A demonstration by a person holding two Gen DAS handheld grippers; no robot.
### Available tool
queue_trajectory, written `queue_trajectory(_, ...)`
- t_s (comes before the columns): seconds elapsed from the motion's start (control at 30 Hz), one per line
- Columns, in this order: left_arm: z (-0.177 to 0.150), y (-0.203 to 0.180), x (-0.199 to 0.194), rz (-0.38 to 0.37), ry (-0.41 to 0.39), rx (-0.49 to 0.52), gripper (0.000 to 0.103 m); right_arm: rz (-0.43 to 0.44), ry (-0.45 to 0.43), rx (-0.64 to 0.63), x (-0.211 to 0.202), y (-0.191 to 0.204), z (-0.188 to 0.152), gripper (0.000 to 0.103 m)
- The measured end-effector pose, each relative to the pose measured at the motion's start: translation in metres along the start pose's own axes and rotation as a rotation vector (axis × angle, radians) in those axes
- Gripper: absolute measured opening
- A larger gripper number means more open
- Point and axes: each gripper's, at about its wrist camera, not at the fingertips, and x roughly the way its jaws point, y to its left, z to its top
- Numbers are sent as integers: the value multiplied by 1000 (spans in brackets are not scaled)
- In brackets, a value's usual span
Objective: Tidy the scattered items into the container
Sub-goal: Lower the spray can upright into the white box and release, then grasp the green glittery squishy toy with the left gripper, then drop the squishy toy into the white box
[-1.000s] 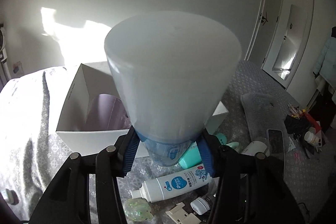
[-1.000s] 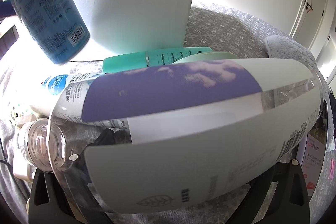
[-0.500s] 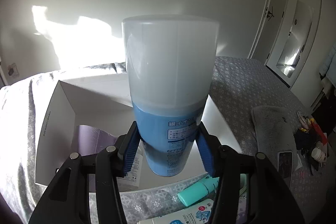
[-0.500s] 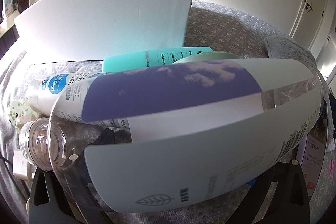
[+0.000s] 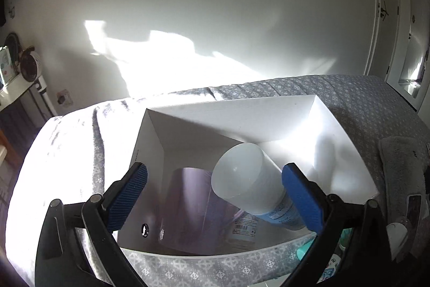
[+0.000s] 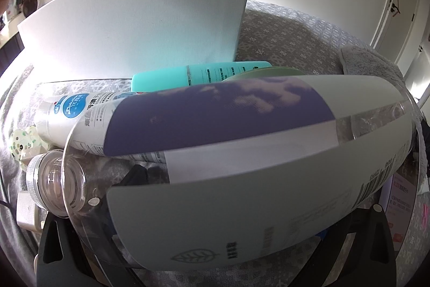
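Left gripper [image 5: 213, 199] spread wide above the white box [image 5: 271, 112]; nothing between its blue pads [image 5: 126, 197]. Spray can [image 5: 250, 188] is inside the box, tilted, frosted cap up, body leaning toward the near right wall, beside a purple-labelled item on the floor.

Right gripper [image 6: 215, 246] low over the bed, clear bottle [image 6: 242, 152] lying crosswise right against the lens; probably clamped on it, but fingers are hidden, so cannot tell.

Handling: bottle looks empty, so light, thin-walled, slick label; take it mid-body, gently. Teal tube [image 6: 201, 74] and white tube [image 6: 72, 109] lie between bottle and box.

Surface: grey patterned bedspread [image 5: 357, 104], soft and uneven. Bare white wall, hard sunlight, door at right.
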Motion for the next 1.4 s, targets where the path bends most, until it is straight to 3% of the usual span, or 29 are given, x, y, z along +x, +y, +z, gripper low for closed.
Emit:
queue_trajectory(0.07,-20,25,-10,18,5,-35,101,0,0,0,0,0,0,103)
queue_trajectory(0.17,-55,44,-29,-81,23,-33,101,0,0,0,0,0,0,103)
queue_trajectory(0.33,-123,33,-40,-164,136,82,101,-1,0,-1,-1,1,0,103)
queue_trajectory(0.43,-141,22,-35,-226,210,83,101,-1,0,-1,-1,1,-1,103)
queue_trajectory(0.53,-149,11,-17,-224,279,101,101,-1,0,-1,-1,1,-1,103)
queue_trajectory(0.63,-160,-4,-5,-264,324,103,96,-1,0,-1,-1,1,-1,103)
queue_trajectory(0.73,-167,-17,-2,-207,304,157,78,-1,0,-1,-1,1,-1,103)
queue_trajectory(0.8,-166,-14,-8,-219,286,128,42,-1,-1,-1,-1,0,-1,103)
queue_trajectory(0.87,-162,-5,-15,-226,287,77,30,-2,0,-2,-1,0,-1,103)
queue_trajectory(1.0,-140,12,-50,-230,160,18,29,-2,-1,-2,-1,1,-2,103)
queue_trajectory(1.17,-73,30,-60,-212,24,-41,29,-2,-1,-2,-1,1,-2,103)
queue_trajectory(1.3,-31,41,-34,-164,9,-62,29,-2,0,-2,-1,1,-2,103)
queue_trajectory(1.4,-24,41,-3,-131,90,-39,33,-2,-1,-2,-1,1,-2,103)
